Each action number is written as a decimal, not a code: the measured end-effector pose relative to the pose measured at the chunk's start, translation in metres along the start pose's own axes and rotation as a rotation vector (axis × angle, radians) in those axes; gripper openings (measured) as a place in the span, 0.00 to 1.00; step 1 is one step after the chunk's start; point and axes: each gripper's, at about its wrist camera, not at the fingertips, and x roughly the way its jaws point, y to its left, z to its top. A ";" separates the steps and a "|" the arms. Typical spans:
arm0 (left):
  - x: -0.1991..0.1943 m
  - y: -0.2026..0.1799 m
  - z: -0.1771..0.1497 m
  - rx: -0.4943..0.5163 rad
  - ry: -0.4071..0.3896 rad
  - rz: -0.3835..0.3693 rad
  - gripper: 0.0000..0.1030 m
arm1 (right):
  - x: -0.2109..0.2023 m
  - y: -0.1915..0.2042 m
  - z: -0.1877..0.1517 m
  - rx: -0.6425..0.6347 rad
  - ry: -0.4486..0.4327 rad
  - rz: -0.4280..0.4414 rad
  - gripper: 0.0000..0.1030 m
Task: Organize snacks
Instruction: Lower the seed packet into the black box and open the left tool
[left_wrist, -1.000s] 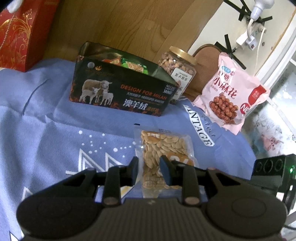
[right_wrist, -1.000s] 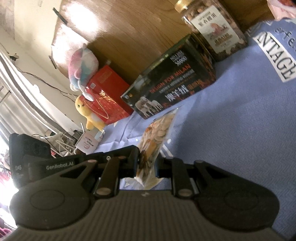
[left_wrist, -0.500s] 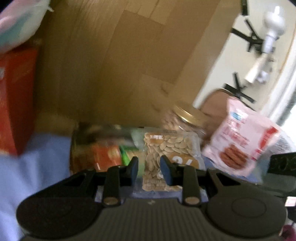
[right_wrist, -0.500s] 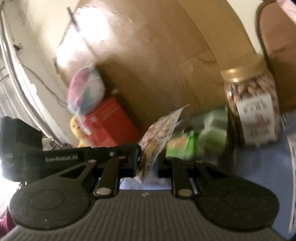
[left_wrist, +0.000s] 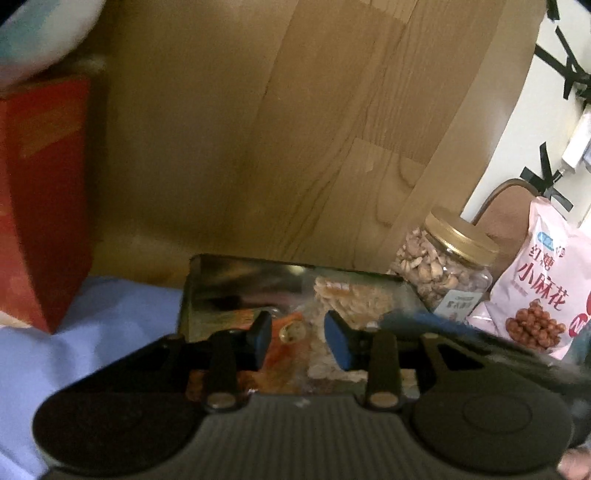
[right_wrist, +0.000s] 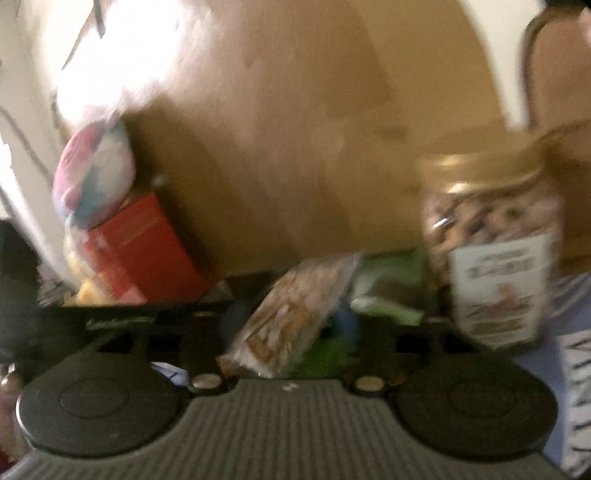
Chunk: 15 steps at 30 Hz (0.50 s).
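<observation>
A clear packet of pale seeds (right_wrist: 291, 317) tilts over the open dark box (left_wrist: 236, 273); in the left wrist view the seed packet (left_wrist: 347, 299) lies inside the box, blurred. My left gripper (left_wrist: 297, 338) is open just above the box, its fingers apart on either side of the packet. My right gripper (right_wrist: 291, 325) hangs over the box's near edge, its fingers spread wide with the packet between them. Orange and green snack packs (right_wrist: 384, 306) lie in the box.
A gold-lidded jar of nuts (left_wrist: 447, 266) stands right of the box, and a pink snack bag (left_wrist: 543, 288) leans beyond it. A red box (left_wrist: 40, 199) with a plush toy (right_wrist: 92, 181) on top stands at the left. A wooden headboard (left_wrist: 295, 129) rises behind. Blue cloth (left_wrist: 92, 325) covers the surface.
Both grippers carried the seed packet up from the cloth and over the open box. Both have now opened, and the packet drops tilted into the box.
</observation>
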 end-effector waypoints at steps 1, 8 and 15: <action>-0.005 0.000 0.000 -0.002 -0.006 0.004 0.32 | -0.008 0.001 -0.001 0.003 -0.037 -0.017 0.76; -0.064 -0.018 -0.022 0.040 -0.048 0.016 0.38 | -0.077 0.006 -0.022 0.030 -0.149 -0.070 0.76; -0.120 -0.045 -0.080 0.071 -0.058 0.020 0.48 | -0.132 0.042 -0.082 0.032 -0.139 -0.131 0.76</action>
